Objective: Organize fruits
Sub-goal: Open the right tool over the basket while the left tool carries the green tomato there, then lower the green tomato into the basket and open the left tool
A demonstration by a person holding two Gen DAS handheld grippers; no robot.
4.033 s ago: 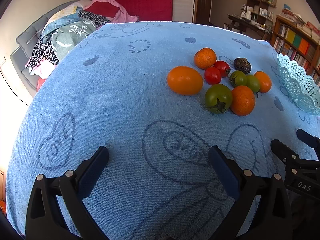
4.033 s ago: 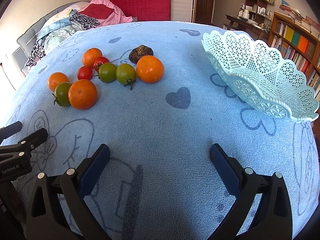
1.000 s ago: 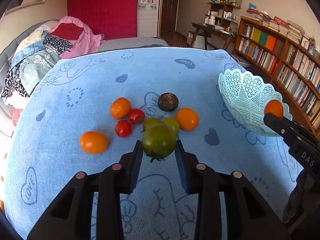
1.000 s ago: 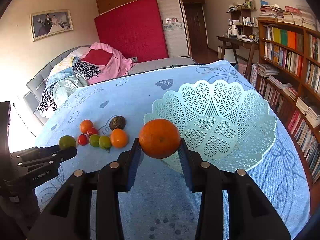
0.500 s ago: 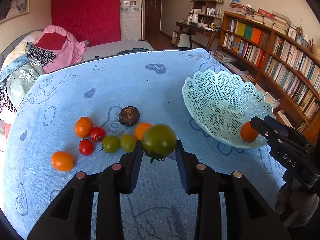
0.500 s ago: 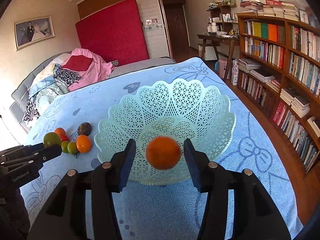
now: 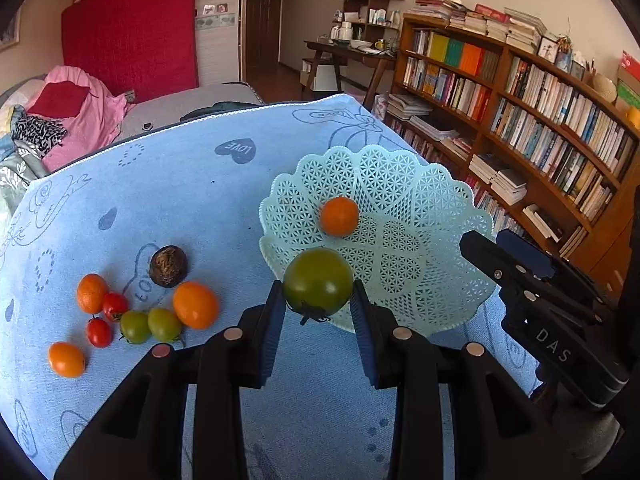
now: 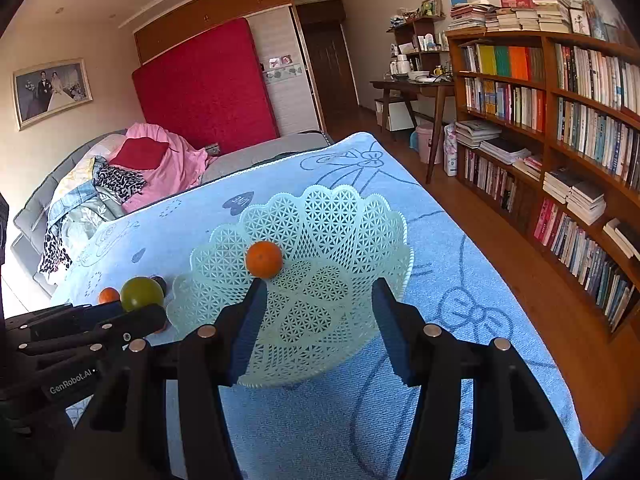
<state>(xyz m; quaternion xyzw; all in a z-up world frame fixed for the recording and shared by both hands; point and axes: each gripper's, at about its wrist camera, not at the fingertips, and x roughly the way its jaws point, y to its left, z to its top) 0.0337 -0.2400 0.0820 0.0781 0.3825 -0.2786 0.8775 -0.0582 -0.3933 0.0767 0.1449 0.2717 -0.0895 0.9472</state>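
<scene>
My left gripper [image 7: 318,294] is shut on a green tomato [image 7: 318,280], held just above the near rim of the pale lattice basket [image 7: 424,204]. One orange [image 7: 339,216] lies inside the basket. My right gripper [image 8: 318,294] stands open over the basket [image 8: 344,220] with nothing between its fingers; the orange [image 8: 264,259] rests beyond its left finger. On the blue cloth to the left lie other oranges [image 7: 195,305], red tomatoes [image 7: 115,306], green tomatoes [image 7: 135,327] and a dark brown fruit [image 7: 168,266].
The blue cloth [image 7: 180,200] covers the table, and its right edge drops to a wooden floor [image 8: 500,220]. A bookshelf [image 8: 580,120] lines the right wall. A sofa piled with clothes [image 8: 100,184] stands behind the table on the left.
My right gripper opened and the orange dropped from it into the basket. My left gripper carried the green tomato rightward, from over the fruit cluster to the basket's near rim.
</scene>
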